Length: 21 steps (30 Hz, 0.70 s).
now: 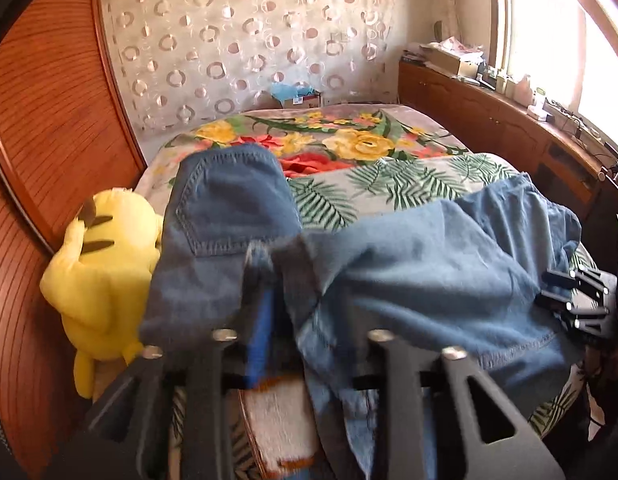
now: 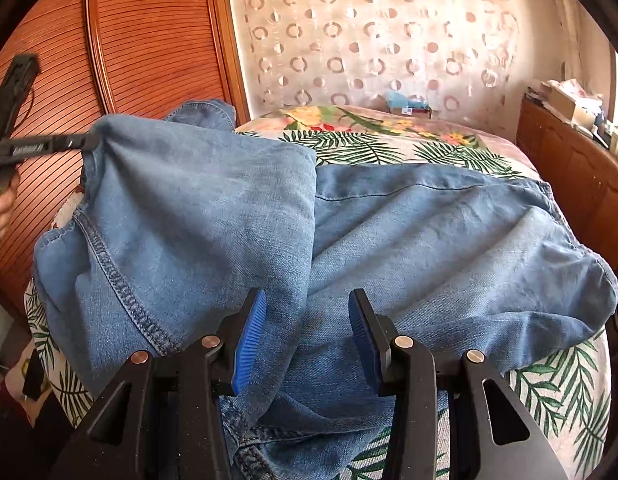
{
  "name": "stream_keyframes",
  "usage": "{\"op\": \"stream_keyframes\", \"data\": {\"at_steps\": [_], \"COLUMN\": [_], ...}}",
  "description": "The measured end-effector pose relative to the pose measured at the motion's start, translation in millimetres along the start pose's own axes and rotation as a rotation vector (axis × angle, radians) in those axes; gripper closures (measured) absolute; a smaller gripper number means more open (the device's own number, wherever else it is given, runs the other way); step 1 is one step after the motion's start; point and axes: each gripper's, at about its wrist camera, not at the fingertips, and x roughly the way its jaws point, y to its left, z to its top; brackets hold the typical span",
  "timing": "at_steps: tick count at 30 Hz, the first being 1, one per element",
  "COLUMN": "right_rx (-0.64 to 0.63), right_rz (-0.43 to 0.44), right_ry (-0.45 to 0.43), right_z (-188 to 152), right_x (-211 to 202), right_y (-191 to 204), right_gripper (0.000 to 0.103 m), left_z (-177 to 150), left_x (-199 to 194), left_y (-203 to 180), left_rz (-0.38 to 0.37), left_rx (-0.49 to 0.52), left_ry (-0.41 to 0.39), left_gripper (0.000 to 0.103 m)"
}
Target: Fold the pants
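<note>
Blue denim pants [image 2: 389, 232] lie across the bed with one part lifted. My left gripper [image 1: 275, 260] is shut on a fold of the pants [image 1: 409, 272] and holds it raised above the bed; it also shows in the right wrist view [image 2: 89, 142] pinching the raised corner at the left. My right gripper [image 2: 307, 332] is open, its blue pads either side of the denim near the front edge. It also shows at the right edge of the left wrist view [image 1: 549, 292].
A yellow plush toy [image 1: 105, 264] sits at the bed's left edge by a wooden wardrobe [image 2: 149, 40]. The bed has a leaf-print sheet [image 2: 561, 384] and a floral blanket [image 1: 349, 136]. A wooden cabinet [image 1: 489, 120] with clutter runs along the right under a window.
</note>
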Motion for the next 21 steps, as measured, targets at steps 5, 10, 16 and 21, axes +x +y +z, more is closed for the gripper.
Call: {"op": "stream_keyframes", "data": {"at_steps": [5, 10, 16, 21], "right_rx": [-0.003, 0.003, 0.005, 0.009], "right_rz": [-0.008, -0.009, -0.009, -0.006], "right_ry": [-0.004, -0.002, -0.002, -0.001], "right_z": [-3.2, -2.8, -2.8, -2.5], "right_x": [-7.0, -5.0, -4.7, -4.6], "right_y": [7.0, 7.2, 6.2, 5.7], "right_gripper": [0.058, 0.058, 0.058, 0.058], "left_z": [-34.1, -58.7, -70.1, -73.5], "left_x": [-9.1, -2.5, 14.3, -0.2], "left_y": [-12.6, -31.7, -35.4, -40.4], "left_rz": [-0.055, -0.077, -0.067, -0.125], "left_rx": [-0.020, 0.005, -0.015, -0.006], "left_ry": [0.004, 0.034, 0.097, 0.067], "left_gripper": [0.055, 0.063, 0.063, 0.085]}}
